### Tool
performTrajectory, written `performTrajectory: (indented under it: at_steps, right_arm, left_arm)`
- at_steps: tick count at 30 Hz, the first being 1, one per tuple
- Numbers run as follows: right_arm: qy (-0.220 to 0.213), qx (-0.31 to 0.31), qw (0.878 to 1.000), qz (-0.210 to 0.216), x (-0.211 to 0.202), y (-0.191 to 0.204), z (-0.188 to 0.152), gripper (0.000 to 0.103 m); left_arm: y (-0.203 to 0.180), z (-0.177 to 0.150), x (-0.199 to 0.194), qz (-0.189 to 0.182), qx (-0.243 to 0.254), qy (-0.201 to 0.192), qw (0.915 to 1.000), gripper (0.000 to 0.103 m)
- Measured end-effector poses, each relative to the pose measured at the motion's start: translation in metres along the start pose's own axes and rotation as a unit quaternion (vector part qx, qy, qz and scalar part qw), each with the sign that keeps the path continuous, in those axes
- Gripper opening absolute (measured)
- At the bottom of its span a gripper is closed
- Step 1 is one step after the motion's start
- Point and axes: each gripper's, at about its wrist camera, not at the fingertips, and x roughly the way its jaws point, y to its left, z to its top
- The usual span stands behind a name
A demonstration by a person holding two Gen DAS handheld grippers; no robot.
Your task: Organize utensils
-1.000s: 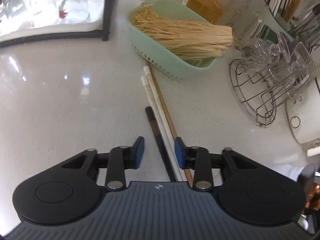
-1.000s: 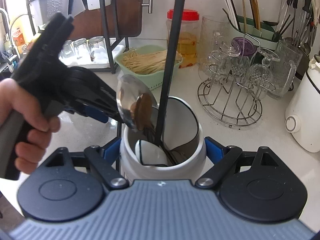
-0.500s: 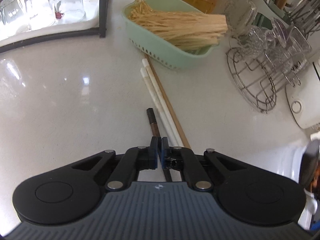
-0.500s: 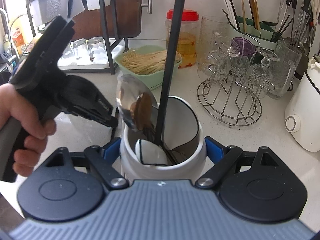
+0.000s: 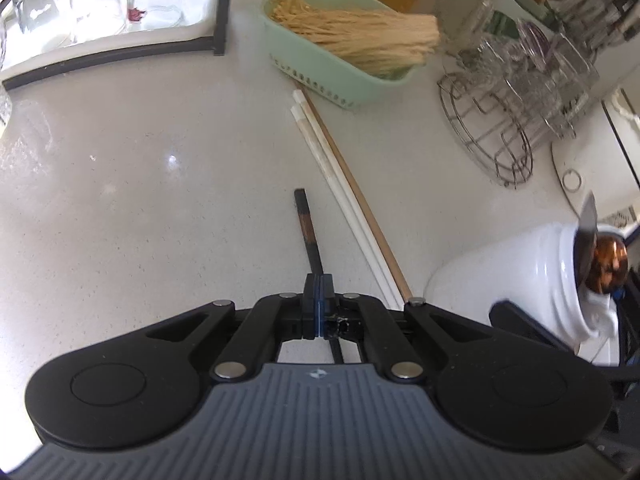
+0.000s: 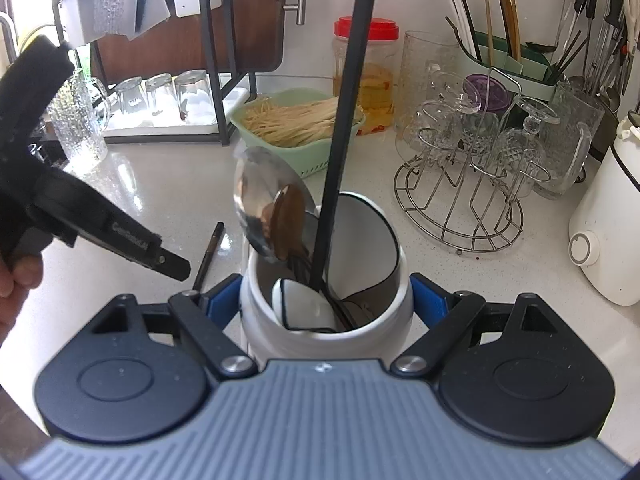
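A dark chopstick is pinched between the jaws of my left gripper, which is shut on it. Its far end points away over the white counter. To its right, two white chopsticks and a wooden one lie side by side. My right gripper is shut on a white utensil holder, its blue pads pressing both sides. The holder has a steel spoon, a brown spoon, a white ceramic spoon and a long black handle in it. In the right wrist view the left gripper holds the chopstick just left of the holder.
A green basket of dry noodles sits just beyond the chopsticks. A wire rack of glasses stands to the right, with a white appliance at the far right. Upturned glasses on a black-framed shelf are at the back left. A person's hand grips the left tool.
The left jaws closed on the dark chopstick. The left gripper then drew back towards the holder with it, and the holder came into the left wrist view. The right gripper kept still.
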Motion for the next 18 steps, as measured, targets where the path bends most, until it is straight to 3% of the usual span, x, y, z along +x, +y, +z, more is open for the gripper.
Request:
performTrajectory:
  at_steps: [4, 6, 7, 18]
  right_arm:
    - [0.001, -0.003, 1.000, -0.001, 0.000, 0.001, 0.001, 0.090]
    - [0.002, -0.003, 1.000, -0.002, 0.000, 0.001, 0.001, 0.090]
    - [0.002, -0.002, 1.000, -0.003, 0.001, 0.001, 0.001, 0.090]
    - [-0.003, 0.009, 1.000, -0.015, 0.000, 0.006, -0.002, 0.090]
  left_arm:
    - [0.000, 0.012, 0.005, 0.016, -0.007, -0.005, 0.9998, 0.007]
    - [-0.001, 0.019, 0.007, 0.020, -0.008, -0.013, 0.9997, 0.026]
    - [-0.002, 0.022, 0.008, 0.022, -0.010, -0.016, 0.9996, 0.028]
    - [-0.016, 0.038, 0.031, 0.062, 0.016, -0.001, 0.9979, 0.025]
